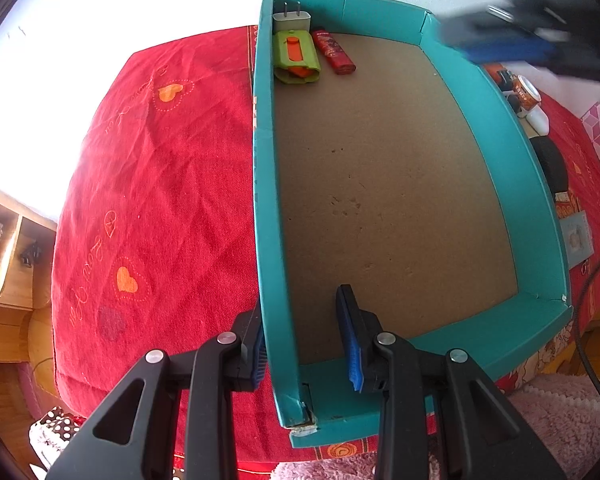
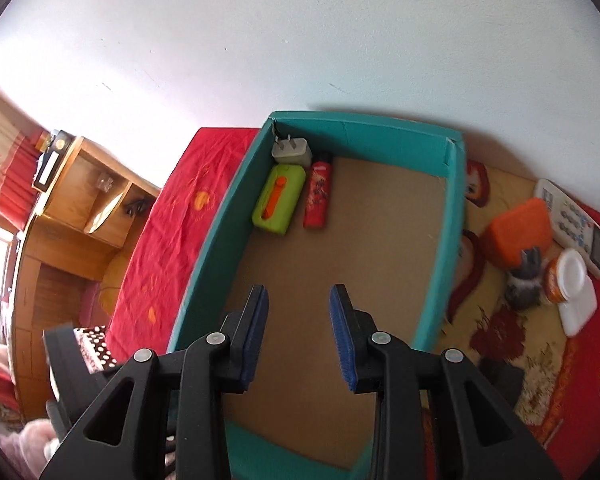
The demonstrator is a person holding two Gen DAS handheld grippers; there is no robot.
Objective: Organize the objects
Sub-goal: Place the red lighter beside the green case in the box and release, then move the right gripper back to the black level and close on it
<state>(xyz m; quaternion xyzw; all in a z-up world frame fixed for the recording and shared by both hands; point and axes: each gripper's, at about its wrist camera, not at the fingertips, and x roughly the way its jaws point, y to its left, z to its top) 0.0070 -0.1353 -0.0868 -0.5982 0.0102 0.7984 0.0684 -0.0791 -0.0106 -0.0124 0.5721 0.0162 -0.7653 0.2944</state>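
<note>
A teal box with a brown floor lies on a red cloth. In its far left corner sit a white plug charger, a green case with an orange slider and a red lighter, side by side. My left gripper sits astride the box's left wall near the front corner, closed down on it, one finger outside and one inside. My right gripper hangs open above the box floor with nothing between its pads; it shows as a dark blur in the left wrist view.
To the right of the box, on a patterned cloth, lie an orange block, a white remote, a white-lidded jar and a small grey object. A wooden shelf unit stands at the left. A white wall is behind.
</note>
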